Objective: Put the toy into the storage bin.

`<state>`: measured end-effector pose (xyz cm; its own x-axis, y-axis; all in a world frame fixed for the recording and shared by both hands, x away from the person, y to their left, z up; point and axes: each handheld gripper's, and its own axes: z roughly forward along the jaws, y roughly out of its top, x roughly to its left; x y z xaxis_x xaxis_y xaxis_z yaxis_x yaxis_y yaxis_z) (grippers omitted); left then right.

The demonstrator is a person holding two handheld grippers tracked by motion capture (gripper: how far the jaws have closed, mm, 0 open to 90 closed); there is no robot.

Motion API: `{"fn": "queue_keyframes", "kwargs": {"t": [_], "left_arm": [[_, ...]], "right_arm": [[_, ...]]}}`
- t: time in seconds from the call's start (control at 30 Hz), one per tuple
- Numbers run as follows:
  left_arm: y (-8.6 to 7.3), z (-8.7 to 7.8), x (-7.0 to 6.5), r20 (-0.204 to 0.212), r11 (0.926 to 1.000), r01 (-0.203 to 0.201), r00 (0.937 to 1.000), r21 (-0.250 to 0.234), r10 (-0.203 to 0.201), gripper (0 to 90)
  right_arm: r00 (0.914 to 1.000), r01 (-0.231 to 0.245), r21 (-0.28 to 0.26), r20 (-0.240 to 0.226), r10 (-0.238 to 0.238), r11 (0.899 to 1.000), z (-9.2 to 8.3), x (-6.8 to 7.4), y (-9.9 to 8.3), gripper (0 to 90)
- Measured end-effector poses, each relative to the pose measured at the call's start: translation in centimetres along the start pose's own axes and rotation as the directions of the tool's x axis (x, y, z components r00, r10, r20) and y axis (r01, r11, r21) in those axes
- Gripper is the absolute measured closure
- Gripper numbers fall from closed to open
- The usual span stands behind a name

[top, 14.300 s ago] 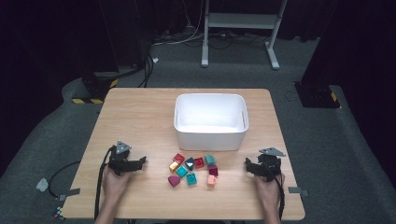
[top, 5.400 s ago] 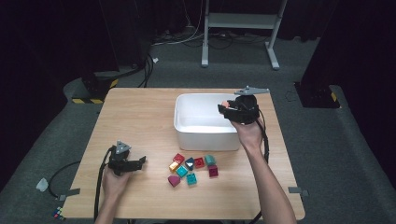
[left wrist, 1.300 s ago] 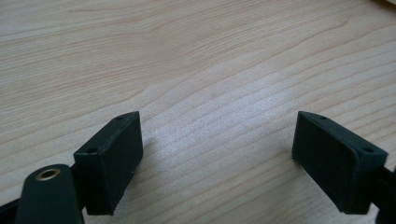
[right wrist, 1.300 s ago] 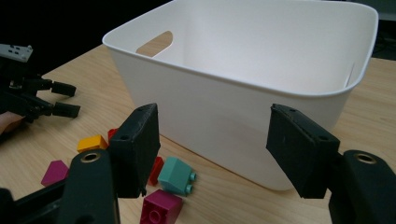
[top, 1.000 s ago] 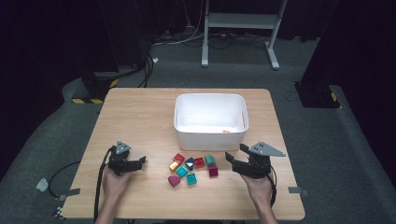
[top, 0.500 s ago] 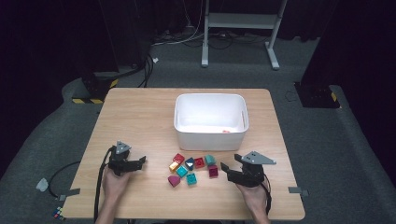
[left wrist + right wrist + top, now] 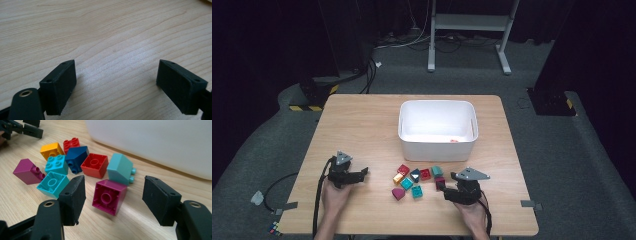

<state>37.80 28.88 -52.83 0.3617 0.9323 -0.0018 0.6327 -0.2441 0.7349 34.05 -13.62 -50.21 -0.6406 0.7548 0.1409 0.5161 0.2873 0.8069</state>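
Magenta brick [image 7: 109,196], unmarked, between closing right tongs [image 7: 113,200], untouched.

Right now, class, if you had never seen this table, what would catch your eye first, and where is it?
First, the cluster of bright toy bricks on the wooden table, just in front of the white tub. Next, the right gripper, whose jaws have just been closing, has an upturned magenta brick between them, not yet touched. The left gripper rests open at the table's left, apart from the bricks.
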Motion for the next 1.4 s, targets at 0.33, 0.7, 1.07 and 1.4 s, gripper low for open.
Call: {"fn": "queue_keyframes", "kwargs": {"t": [0.33, 0.7, 1.07, 1.4], "left_arm": [[0.0, 0.0, 0.0, 0.0, 1.0, 0.0, 1.0, 0.0, 0.0, 16.4], [0.0, 0.0, 0.0, 0.001, 1.0, 0.001, 1.0, -0.001, -0.001, 16.4], [0.0, 0.0, 0.0, 0.003, 1.0, 0.0, 1.0, 0.0, 0.0, 16.2], [0.0, 0.0, 0.0, 0.004, 1.0, -0.001, 1.0, 0.0, 0.001, 16.1]], "right_arm": [[1.0, 0.002, 0.042, 0.008, -0.003, 0.999, 1.5, 0.5, -0.1, 36.7], [0.9995, -0.006, 0.084, 0.03, 0.004, 0.996, 3.0, 0.7, -0.4, 40.6], [0.997, 0.032, 0.101, 0.067, -0.039, 0.994, 3.4, 1.2, -0.4, 50.3], [0.995, 0.049, 0.105, 0.081, -0.057, 0.993, 2.9, 1.1, -0.7, 58.2]]}}
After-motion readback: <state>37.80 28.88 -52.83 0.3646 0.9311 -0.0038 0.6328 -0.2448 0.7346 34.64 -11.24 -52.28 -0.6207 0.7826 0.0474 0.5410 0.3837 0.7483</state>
